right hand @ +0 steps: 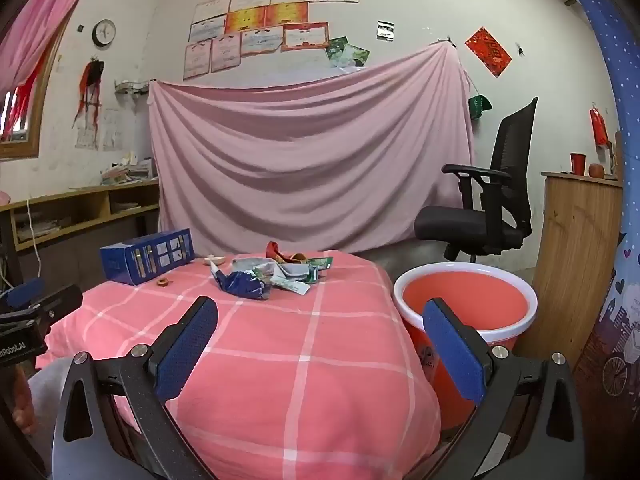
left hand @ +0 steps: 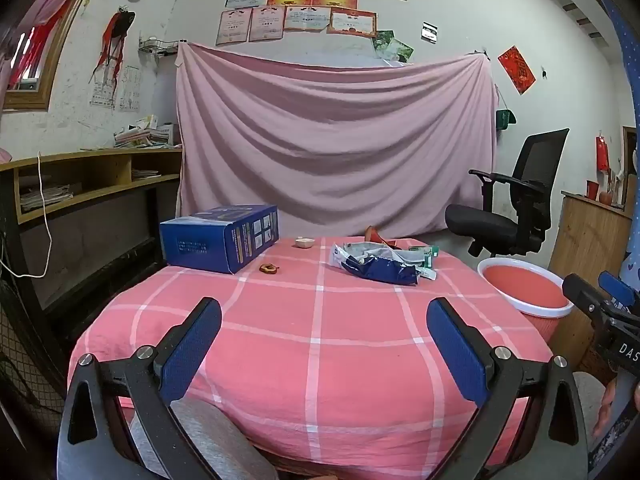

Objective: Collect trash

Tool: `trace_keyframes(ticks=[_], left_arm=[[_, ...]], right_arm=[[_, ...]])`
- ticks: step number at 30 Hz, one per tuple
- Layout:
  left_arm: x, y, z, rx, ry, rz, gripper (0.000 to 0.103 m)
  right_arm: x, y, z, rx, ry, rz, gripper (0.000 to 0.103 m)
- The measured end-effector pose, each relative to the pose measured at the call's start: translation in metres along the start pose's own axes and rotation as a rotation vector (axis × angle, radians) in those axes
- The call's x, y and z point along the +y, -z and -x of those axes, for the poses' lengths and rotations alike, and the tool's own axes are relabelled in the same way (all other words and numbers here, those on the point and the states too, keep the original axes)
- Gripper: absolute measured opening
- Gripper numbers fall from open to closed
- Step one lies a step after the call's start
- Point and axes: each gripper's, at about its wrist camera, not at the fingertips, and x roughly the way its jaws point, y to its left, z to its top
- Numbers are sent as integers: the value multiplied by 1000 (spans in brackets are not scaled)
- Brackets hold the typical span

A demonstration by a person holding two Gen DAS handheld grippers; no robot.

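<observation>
A heap of crumpled wrappers [left hand: 382,262] [right hand: 272,274], blue, white and green, lies at the far side of the table under a pink checked cloth [left hand: 316,340] [right hand: 280,360]. A small brown ring-shaped scrap [left hand: 268,268] [right hand: 163,282] and a small white piece [left hand: 305,242] [right hand: 213,259] lie near a blue box [left hand: 220,238] [right hand: 146,256]. A red bucket with a white rim [left hand: 524,292] [right hand: 466,300] stands on the floor right of the table. My left gripper [left hand: 324,320] and right gripper [right hand: 320,320] hang open over the near edge, nothing between their fingers.
A black office chair [left hand: 512,208] [right hand: 488,208] stands behind the bucket, a wooden cabinet [right hand: 576,264] to its right. A pink sheet hangs on the back wall. A wooden shelf desk [left hand: 88,184] runs along the left. The right gripper shows in the left wrist view [left hand: 600,304].
</observation>
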Motion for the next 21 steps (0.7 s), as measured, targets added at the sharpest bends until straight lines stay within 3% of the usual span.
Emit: trace_keyframes(ticks=[21], left_arm=[[0,0,0,-4,-2,0,101]], right_arm=[[-2,0,-1,4,1,-7,103]])
